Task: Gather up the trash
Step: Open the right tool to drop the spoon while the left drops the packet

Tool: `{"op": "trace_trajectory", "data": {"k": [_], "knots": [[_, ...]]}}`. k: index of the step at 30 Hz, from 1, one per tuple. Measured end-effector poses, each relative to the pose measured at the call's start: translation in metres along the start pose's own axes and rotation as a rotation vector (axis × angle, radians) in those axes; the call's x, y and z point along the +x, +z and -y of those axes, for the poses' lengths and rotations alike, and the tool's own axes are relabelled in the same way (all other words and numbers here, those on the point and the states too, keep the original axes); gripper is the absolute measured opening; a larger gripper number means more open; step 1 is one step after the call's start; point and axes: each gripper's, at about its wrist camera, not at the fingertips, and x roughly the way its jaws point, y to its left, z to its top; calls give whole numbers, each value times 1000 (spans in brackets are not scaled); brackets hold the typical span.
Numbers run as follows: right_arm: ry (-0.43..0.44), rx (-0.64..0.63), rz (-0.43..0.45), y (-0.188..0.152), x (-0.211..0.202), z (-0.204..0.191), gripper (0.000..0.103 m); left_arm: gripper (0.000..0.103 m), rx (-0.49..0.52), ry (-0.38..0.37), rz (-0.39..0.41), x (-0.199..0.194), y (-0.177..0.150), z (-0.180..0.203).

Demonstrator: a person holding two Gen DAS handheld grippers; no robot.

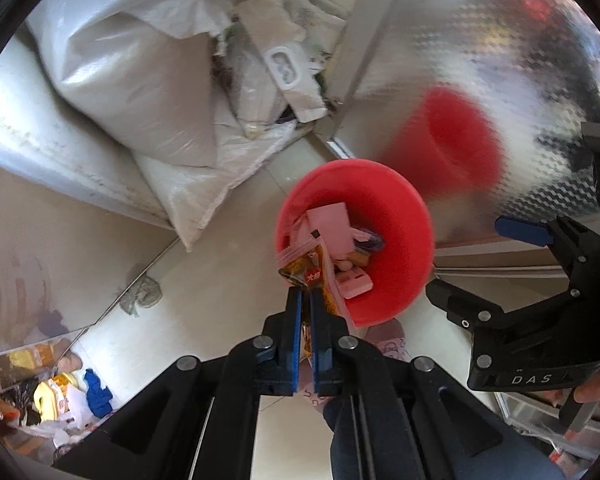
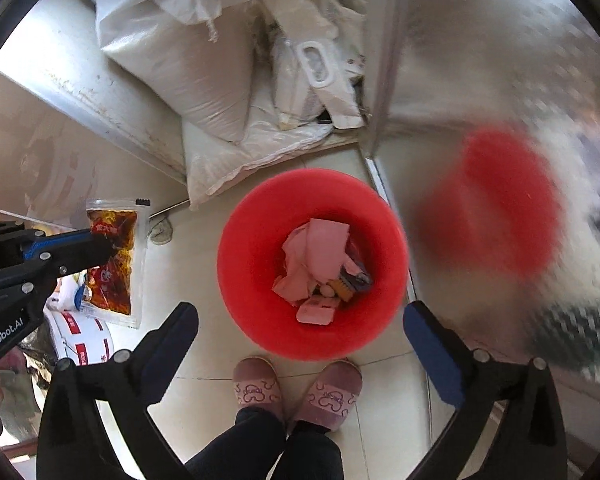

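Pale tiled floor [image 2: 204, 360], with white woven sacks [image 2: 188, 60] piled in the far corner against a metal-faced wall [image 2: 480, 60] that mirrors a blurred red shape.

Red bin [image 2: 256, 248] stands on the tiles just beside the wall's bottom edge, near the sacks. It holds pinkish paper scraps [image 2: 320, 248] and a few small wrappers; contents sit well below the rim.

Left gripper [image 1: 306, 300]: jaws together, clamped on a clear sauce packet [image 2: 114, 264] with red-brown filling. From the right wrist camera the packet hangs to the left of the bin, off its rim, over the floor and some litter [image 2: 80, 332]. From the left wrist camera it overlaps the bin's near-left rim.

Right gripper [image 2: 300, 332]: jaws spread wide, nothing between them, hovering over the bin's near edge.

Person's pink slippers [image 2: 296, 392] are planted just short of the bin, dark trouser legs [image 2: 268, 440] above them.
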Motion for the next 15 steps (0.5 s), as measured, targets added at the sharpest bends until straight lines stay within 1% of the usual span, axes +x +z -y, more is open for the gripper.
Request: {"op": "trace_trajectory", "data": {"k": [3, 7, 9, 12, 13, 14, 15], "knots": [[-6, 40, -7, -5, 1, 7, 102, 3, 30, -18, -3, 5, 2, 9], [-18, 86, -16, -10, 3, 18, 103, 3, 59, -56, -34, 16, 8, 19], [-16, 102, -26, -12, 5, 24, 103, 4, 82, -87, -44, 20, 9, 25], [-19, 125, -21, -13, 3, 33, 102, 4, 122, -123, -40, 23, 12, 37], [-19, 134, -17, -14, 2, 37, 102, 7, 134, -130, -39, 24, 14, 40], [-23, 145, -13, -14, 2, 40, 103, 15, 145, -135, -41, 26, 16, 43], [-27, 156, -11, -15, 1, 44, 102, 19, 150, -135, -46, 28, 18, 45]]}}
